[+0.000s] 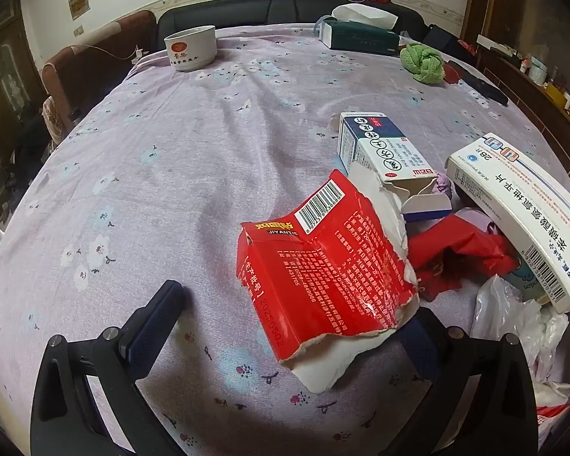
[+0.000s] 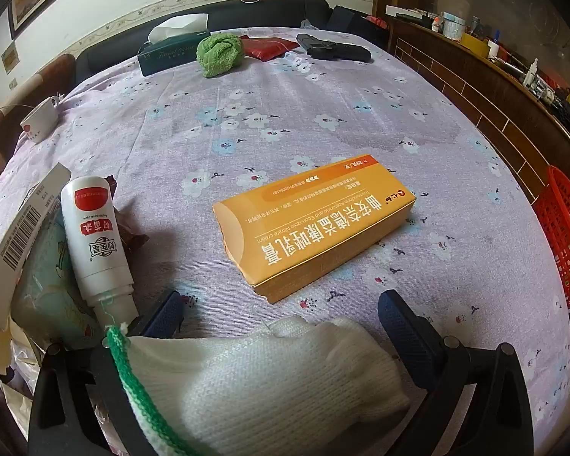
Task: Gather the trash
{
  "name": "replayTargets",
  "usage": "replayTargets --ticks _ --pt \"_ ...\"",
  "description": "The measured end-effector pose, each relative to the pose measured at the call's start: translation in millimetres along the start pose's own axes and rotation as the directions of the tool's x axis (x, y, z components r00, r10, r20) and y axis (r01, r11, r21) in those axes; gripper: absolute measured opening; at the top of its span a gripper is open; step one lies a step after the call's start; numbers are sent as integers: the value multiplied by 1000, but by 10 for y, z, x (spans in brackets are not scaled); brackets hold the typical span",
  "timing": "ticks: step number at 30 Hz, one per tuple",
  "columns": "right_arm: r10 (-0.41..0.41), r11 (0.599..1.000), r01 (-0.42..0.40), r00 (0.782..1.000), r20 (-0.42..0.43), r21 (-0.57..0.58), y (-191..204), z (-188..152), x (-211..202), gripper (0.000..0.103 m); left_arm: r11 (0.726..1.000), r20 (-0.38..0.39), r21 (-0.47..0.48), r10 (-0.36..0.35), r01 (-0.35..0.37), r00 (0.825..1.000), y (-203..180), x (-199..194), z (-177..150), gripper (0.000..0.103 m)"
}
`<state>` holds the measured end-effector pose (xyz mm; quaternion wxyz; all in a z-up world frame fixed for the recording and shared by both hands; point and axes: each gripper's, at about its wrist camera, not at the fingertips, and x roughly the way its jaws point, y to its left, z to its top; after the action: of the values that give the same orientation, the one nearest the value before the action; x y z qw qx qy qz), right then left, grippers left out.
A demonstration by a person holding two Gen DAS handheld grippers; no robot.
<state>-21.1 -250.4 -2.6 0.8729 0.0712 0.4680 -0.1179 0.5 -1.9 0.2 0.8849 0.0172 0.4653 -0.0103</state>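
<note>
In the left wrist view a torn red carton [image 1: 323, 266] lies on the purple flowered tablecloth [image 1: 171, 174], its white torn end resting over the right finger of my left gripper [image 1: 292, 326]. That gripper is open wide, not closed on the carton. Beyond it sit a blue-and-white medicine box [image 1: 383, 148], a long white box [image 1: 520, 209], crumpled red wrapping [image 1: 463, 254] and a plastic bag [image 1: 513, 315]. In the right wrist view my right gripper [image 2: 281, 319] is open; a white knit glove with a green cuff [image 2: 269, 380] lies between its fingers. An orange cream box [image 2: 315, 224] lies just ahead.
A white tube bottle [image 2: 95, 243] leans on the pile at the left. At the table's far side are a white bowl [image 1: 190, 47], a tissue box [image 1: 361, 34], a green cloth [image 2: 220, 53] and a black object [image 2: 334, 50]. A red basket [image 2: 566, 235] stands off the right edge.
</note>
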Motion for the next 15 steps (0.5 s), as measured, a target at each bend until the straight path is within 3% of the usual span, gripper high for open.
replayTargets --ticks 6,9,11,13,15 --pt "4 1000 -4 1000 -1 -3 -21 15 -22 103 1000 -4 -13 -1 1 1000 41 10 26 103" --pt "69 994 -70 998 -15 -78 -50 33 -18 103 1000 4 5 -9 9 1000 65 -6 56 103" --pt "106 990 -108 994 -25 -96 -129 35 -83 102 1000 71 6 5 -5 997 116 -152 58 103" --pt "65 994 -62 997 35 -85 -275 13 -249 102 999 140 -25 34 -30 990 199 -348 56 103" --pt "76 993 -67 993 87 -99 -413 35 -435 102 999 185 -51 19 -9 983 222 -551 -1 103"
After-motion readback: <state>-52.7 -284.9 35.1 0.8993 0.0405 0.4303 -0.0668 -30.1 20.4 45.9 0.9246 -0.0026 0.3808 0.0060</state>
